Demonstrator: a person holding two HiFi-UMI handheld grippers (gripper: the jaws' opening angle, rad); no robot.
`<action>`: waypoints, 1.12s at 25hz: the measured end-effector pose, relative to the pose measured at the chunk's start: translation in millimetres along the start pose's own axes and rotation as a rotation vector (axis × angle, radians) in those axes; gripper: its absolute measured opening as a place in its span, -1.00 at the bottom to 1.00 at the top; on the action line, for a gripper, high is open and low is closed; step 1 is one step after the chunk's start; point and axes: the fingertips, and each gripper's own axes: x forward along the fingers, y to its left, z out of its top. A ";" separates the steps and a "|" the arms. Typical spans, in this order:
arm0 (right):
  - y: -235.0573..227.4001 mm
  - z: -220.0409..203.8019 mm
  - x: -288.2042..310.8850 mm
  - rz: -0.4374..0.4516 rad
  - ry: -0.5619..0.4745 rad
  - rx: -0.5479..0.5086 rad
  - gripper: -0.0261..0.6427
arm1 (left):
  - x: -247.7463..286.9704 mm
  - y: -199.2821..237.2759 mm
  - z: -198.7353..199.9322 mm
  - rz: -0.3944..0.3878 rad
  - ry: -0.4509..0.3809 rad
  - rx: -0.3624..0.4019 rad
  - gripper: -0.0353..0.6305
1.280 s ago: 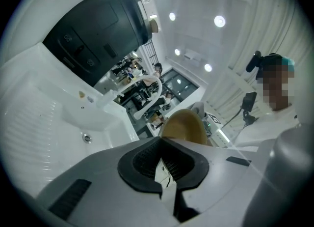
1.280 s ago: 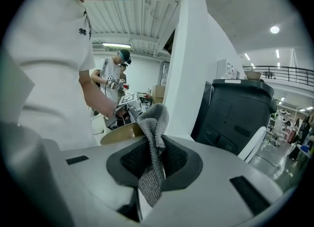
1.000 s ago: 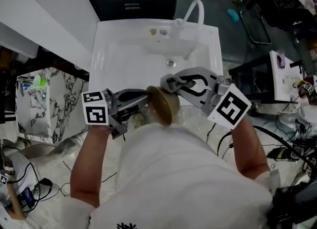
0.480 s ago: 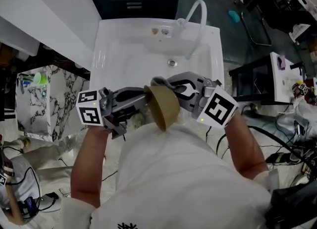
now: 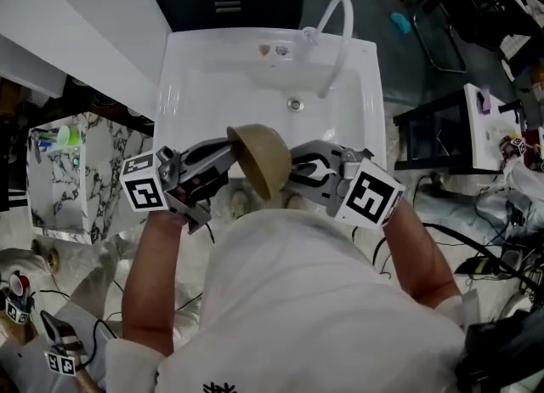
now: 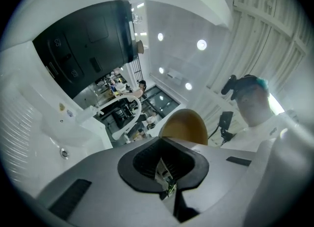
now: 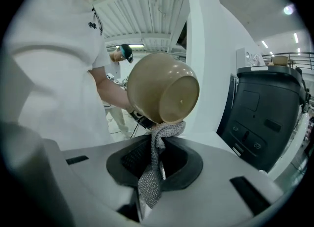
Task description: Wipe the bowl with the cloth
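Note:
A tan bowl (image 5: pixel 259 158) hangs tilted on its side over the front edge of the white sink (image 5: pixel 204 93). My left gripper (image 5: pixel 226 153) is shut on the bowl's rim from the left; in the left gripper view the bowl (image 6: pixel 185 125) rises just beyond my shut left gripper (image 6: pixel 165 173). My right gripper (image 5: pixel 294 172) comes in from the right, partly hidden behind the bowl. In the right gripper view my right gripper (image 7: pixel 155 158) is shut on a grey knitted cloth (image 7: pixel 166 131), whose bunched end touches the underside of the bowl (image 7: pixel 162 87) near its base.
A white faucet hose (image 5: pixel 337 32) arches over the basin's back right, with the drain (image 5: pixel 295 105) below it. A marble-patterned box (image 5: pixel 64 177) stands at the left and a black rack (image 5: pixel 432 132) at the right. Cables lie on the floor.
The bowl has risen and shifted left, tipping further over. Both grippers moved left with it, and the right gripper now sits lower, behind the bowl.

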 end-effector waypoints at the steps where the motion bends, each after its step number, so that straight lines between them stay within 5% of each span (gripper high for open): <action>1: 2.2 -0.5 -0.7 0.006 0.001 0.005 -0.78 | -0.9 3.0 1.1 0.013 -0.006 -0.002 -0.85; 28: 14.0 28.8 -40.4 0.017 -0.067 0.023 -0.78 | -6.4 37.4 -23.3 0.070 0.103 -0.046 -0.85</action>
